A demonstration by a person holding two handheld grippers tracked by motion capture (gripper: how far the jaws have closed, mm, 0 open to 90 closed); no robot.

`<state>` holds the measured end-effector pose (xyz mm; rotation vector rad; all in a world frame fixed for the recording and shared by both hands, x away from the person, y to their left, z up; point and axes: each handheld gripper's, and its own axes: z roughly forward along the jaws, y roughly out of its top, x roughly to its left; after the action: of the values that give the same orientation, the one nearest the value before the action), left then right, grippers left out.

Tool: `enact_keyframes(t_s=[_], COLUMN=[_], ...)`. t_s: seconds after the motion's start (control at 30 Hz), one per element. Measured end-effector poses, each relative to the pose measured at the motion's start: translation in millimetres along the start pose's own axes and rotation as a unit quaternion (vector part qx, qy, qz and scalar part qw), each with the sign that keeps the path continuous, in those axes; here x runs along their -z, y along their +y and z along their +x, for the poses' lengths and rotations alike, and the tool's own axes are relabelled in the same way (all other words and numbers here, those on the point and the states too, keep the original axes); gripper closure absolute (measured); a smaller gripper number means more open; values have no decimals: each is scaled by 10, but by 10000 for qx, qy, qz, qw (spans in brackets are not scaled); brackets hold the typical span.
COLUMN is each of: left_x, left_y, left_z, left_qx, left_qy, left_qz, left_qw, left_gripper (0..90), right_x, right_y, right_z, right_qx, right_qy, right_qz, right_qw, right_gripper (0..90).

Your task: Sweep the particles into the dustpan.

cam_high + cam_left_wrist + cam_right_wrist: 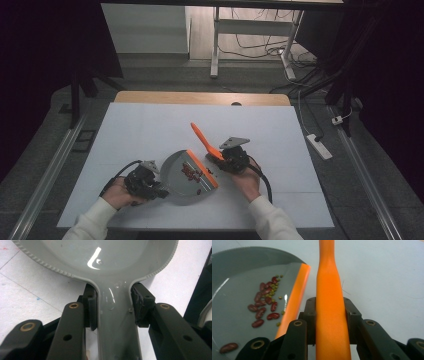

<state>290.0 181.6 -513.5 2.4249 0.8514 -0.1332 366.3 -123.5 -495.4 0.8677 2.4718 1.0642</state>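
Beans (264,305), red ones with a few small green ones, lay inside the grey dustpan (182,175) near the middle of the white table (150,125), just behind its orange lip (294,300). The left gripper (113,312) was clamped on the dustpan's handle (116,327), pads pressed to both sides, holding the pan steady at the near left. The right gripper (330,315) was closed tight on the orange brush handle (330,290), which stuck up and away toward the far side; the brush head itself could not be made out.

Sweeping looked nearly done: most beans were already in the pan, though a few seemed to lie at or near the lip in the high view. The next move would likely call for short strokes toward the lip, pan kept flat so nothing rolled back out.

Room was generous: bare table lay far, left and right of the pan, while the near edge (200,227) ran close to both hands
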Motion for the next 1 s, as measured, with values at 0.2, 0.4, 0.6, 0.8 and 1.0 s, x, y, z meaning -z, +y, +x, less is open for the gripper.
enact_keyframes(t_s=[0.2,0.4,0.6,0.8,1.0], left_x=[-2,-9,-13,-14,-27], left_y=[0,-1,-2,-4,-5], left_z=[1,2,3,4,9], left_qx=[0,-6,-5,-1,-3], left_qy=[-3,4,12,1,15], left_qz=[4,16,33,29,53], left_qw=[10000,10000,10000,10000,10000], left_gripper=[613,613,613,613,613], right_x=[-29,-51,-56,-52,42], right_y=[24,30,41,115,113], right_z=[119,209,292,428,268], right_qx=[57,2,-153,-191,-425], right_qy=[99,292,526,1154,932], right_qz=[-16,-70,-242,-401,-587], right_qw=[9999,9995,9982,9923,9930], right_gripper=[698,698,698,700,701])
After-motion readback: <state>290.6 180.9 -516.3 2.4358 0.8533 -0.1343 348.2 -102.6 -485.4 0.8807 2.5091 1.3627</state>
